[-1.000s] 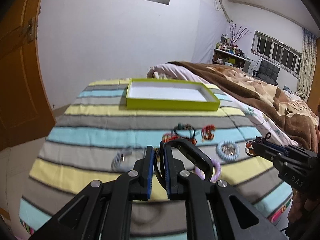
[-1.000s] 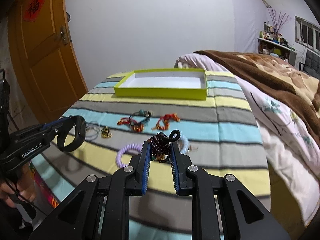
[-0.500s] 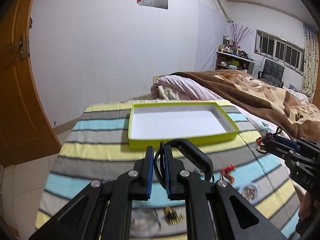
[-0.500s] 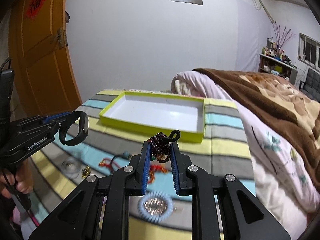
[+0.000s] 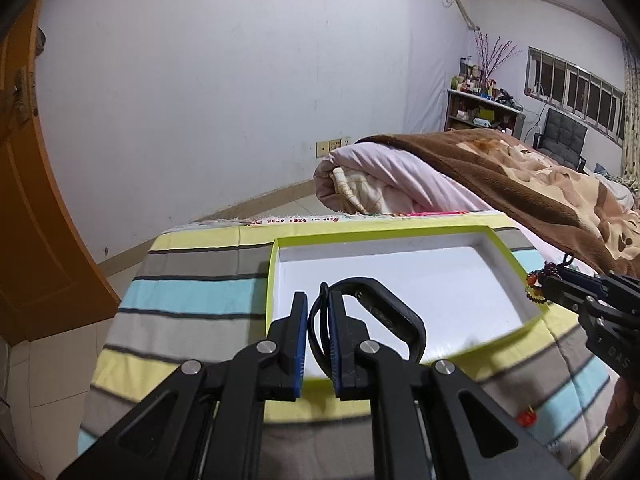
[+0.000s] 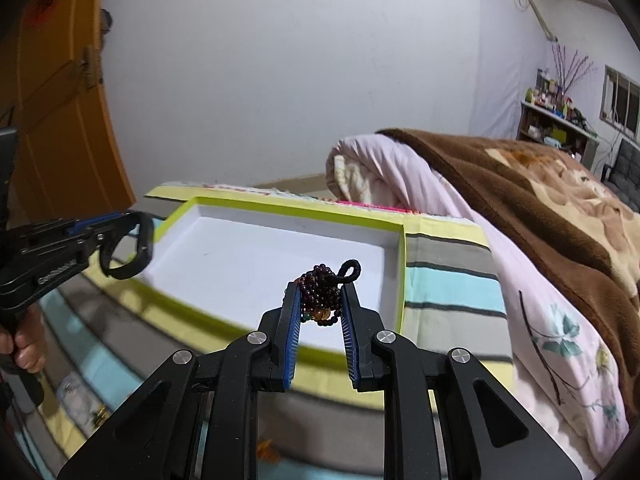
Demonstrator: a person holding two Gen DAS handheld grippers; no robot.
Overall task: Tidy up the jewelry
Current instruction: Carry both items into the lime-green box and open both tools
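A lime-green tray (image 5: pixel 273 280) with a white floor lies on the striped cloth, and nothing lies in it. My left gripper (image 5: pixel 317 298) is shut on a black band (image 5: pixel 394 314) and hangs over the tray's near left part. The right wrist view shows that gripper (image 6: pixel 120 220) with the black band (image 6: pixel 134 250) at the tray's left rim (image 6: pixel 176 216). My right gripper (image 6: pixel 319 286) is shut on a bunched dark bead bracelet (image 6: pixel 320 296) with a black cord loop, above the tray's near right part. It shows as well at the right, right gripper (image 5: pixel 550 282), beads (image 5: pixel 536 286).
The striped cloth (image 5: pixel 192 292) covers the bed's end. A rolled pink quilt (image 5: pixel 380 184) and a brown blanket (image 5: pixel 520 184) lie behind and right of the tray. An orange door (image 5: pixel 24 200) stands left. Loose pieces remain nearer: a red one (image 5: pixel 526 416), blurred ones (image 6: pixel 76 396).
Both grippers have travelled forward from above the loose jewellery to the tray, each keeping its piece. The tray now fills the middle of both views.
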